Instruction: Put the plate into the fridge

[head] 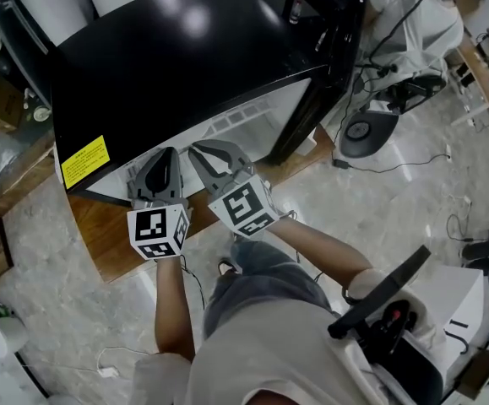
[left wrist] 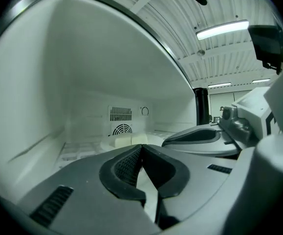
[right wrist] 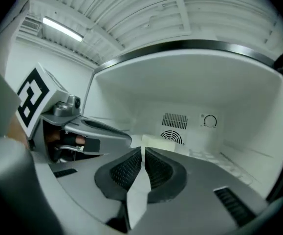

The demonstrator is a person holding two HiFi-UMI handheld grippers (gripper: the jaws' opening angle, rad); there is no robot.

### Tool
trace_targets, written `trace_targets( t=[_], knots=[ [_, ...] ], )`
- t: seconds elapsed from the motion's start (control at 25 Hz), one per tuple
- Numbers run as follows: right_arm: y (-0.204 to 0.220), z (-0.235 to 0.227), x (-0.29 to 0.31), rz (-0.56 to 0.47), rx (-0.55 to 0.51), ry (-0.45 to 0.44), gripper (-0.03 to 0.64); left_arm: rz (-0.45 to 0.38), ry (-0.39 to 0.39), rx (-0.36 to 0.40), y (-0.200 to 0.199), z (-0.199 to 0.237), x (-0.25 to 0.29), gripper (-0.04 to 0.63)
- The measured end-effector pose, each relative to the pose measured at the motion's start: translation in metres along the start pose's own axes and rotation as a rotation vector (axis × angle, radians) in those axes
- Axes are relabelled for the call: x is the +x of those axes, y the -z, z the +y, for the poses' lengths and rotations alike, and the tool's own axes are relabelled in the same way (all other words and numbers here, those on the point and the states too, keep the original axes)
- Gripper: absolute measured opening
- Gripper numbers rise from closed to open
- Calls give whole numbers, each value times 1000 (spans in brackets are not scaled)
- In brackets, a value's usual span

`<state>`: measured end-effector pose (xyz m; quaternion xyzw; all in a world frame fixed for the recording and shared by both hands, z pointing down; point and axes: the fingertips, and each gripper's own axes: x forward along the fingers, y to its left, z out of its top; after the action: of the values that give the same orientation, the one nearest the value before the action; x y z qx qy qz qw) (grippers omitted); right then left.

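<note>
On speckled floor (head: 379,209), black fridge (head: 185,66), wooden base (head: 109,239)

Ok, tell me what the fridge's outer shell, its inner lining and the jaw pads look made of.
Outer shell: glossy black, with bright glare from the lights; painted metal or hard plastic, the look leaves it open. Inner lining: smooth matte white with rounded, moulded corners, likely plastic. Jaw pads: dark, dull and finely ridged, probably rubber.
</note>
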<state>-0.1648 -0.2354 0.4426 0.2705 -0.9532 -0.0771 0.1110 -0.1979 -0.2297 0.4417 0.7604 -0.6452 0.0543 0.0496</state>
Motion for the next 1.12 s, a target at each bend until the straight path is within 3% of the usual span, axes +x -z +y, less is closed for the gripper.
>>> trace_targets(
  t=[0.32, 0.56, 0.84, 1.12],
  knots=[
    [-1, -6, 6, -13, 75, 25, 32, -18, 18, 17, -8, -8, 7, 18],
    [6, -7, -12, -28, 168, 43, 32, -66, 8, -19, -4, -11, -5, 18],
    [22, 22, -77, -13, 266, 56, 20, -75, 1, -50, 10, -42, -52, 18],
    [32, 44, -147, -6, 341, 133, 17, -93, 15, -94, 15, -73, -108, 20]
  ],
)
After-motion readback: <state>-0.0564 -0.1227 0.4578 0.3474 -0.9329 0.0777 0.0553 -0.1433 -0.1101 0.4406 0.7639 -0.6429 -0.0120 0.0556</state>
